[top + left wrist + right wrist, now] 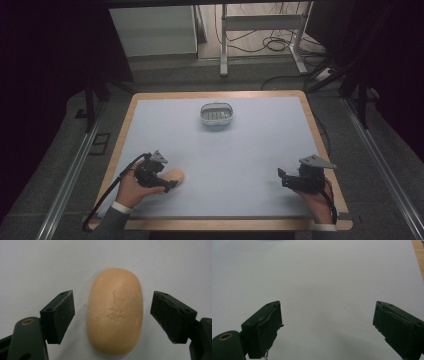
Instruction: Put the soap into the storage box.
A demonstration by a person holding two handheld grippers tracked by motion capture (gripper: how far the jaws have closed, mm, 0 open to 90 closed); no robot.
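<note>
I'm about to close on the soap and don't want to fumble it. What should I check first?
1. Left gripper open around the soap bar: ok.
2. Fingers clear of the soap on both sides, not yet touching: ok.
3. Soap lies flat on the blue mat: ok.
4. Soap dish at the far side, path to it free: ok.
5. Right gripper open, holding nothing, away from the soap: ok.
6. Fingers low enough to grip the soap's sides: cannot tell.

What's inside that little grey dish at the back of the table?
The oval grey dish shows only a ribbed floor inside, with nothing lying there. Its near wall hides a thin strip of that floor.
</note>
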